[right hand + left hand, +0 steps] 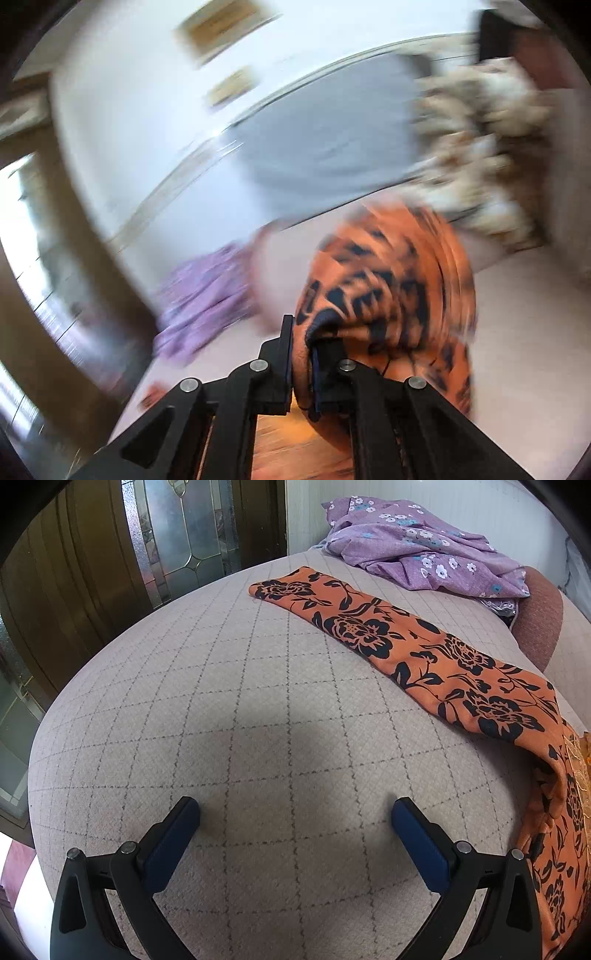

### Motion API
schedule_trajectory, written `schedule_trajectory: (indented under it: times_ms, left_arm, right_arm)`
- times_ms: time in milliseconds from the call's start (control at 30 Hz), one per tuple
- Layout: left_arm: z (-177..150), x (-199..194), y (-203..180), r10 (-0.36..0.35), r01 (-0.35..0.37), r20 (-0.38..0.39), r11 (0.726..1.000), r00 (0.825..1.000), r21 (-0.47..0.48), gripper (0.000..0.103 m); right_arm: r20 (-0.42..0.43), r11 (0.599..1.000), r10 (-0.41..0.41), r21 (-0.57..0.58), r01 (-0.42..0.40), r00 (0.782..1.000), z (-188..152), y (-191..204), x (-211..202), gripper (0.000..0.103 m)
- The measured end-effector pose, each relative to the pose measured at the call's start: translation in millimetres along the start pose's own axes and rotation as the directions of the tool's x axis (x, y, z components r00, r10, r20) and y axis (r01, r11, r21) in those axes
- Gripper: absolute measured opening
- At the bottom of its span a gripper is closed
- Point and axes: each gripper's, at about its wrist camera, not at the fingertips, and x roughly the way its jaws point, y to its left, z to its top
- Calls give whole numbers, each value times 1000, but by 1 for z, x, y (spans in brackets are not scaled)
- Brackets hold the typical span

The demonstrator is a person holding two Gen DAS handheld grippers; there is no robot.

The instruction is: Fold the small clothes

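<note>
An orange garment with black flowers [373, 627] lies in a long strip across the checked bed cover [258, 709], from the far middle to the right edge, where it rises off the bed. My left gripper [295, 812] is open and empty, low over the bare cover, left of the garment. My right gripper [303, 354] is shut on a bunched fold of the orange garment [388, 280] and holds it up. The right wrist view is heavily blurred.
A crumpled purple flowered garment [417, 542] lies at the far end of the bed; it also shows in the right wrist view [207, 299]. A brown cushion [535, 616] sits at the right. A wooden and glass door [177, 535] stands beyond the bed's left edge.
</note>
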Motion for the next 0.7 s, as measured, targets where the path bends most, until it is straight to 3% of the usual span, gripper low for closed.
schedule_trajectory:
  times_ms: [33, 67, 100, 133, 167, 233, 333, 433, 533, 600, 667, 700]
  left_arm:
    - [0, 0, 0, -1, 1, -2, 1000, 1000, 2, 103]
    - [0, 0, 0, -3, 3, -5, 1000, 1000, 2, 103]
    - [0, 0, 0, -5, 5, -8, 1000, 1000, 1, 103]
    - [0, 0, 0, -6, 6, -10, 1000, 1000, 2, 103]
    - [0, -1, 0, -9, 9, -14, 1000, 1000, 5, 103]
    - [0, -1, 2, -24, 24, -22, 1000, 999, 6, 103]
    - [1, -1, 3, -25, 25, -29, 1000, 999, -7, 103]
    - [1, -4, 2, -30, 30, -29, 999, 999, -16, 103]
    - [2, -11, 6, -104, 104, -4, 993, 995, -48, 103]
    - [3, -16, 7, -174, 174, 10, 983, 985, -64, 103]
    - [7, -26, 6, -274, 275, 27, 960, 961, -58, 103]
    - [13, -35, 7, -333, 336, 58, 940, 941, -53, 103]
  right_arm:
    - [-78, 999, 36, -35, -39, 996, -26, 30, 22, 26]
    - [-158, 996, 34, -72, -46, 987, -58, 53, 44, 69]
    - [-210, 995, 3, -101, -25, 978, -90, 67, 61, 92]
    - [-255, 991, -36, -135, 2, 966, -127, 77, 82, 100]
    - [-304, 985, -73, -169, 21, 950, -155, 81, 98, 98]
    - [-448, 986, -96, -165, 23, 889, -206, 77, 123, 97]
    - [-427, 995, -76, -97, 38, 901, -211, 61, 110, 97]
    - [-345, 994, -105, -51, 93, 933, -175, 35, 101, 99]
    - [-298, 991, -118, 26, 131, 947, -146, -5, 96, 99]
    - [-329, 976, -156, 92, 196, 931, -143, -47, 98, 99]
    - [-445, 917, -266, 156, 366, 855, -157, -96, 107, 98]
    - [-443, 913, -223, 218, 346, 868, -162, -106, 102, 98]
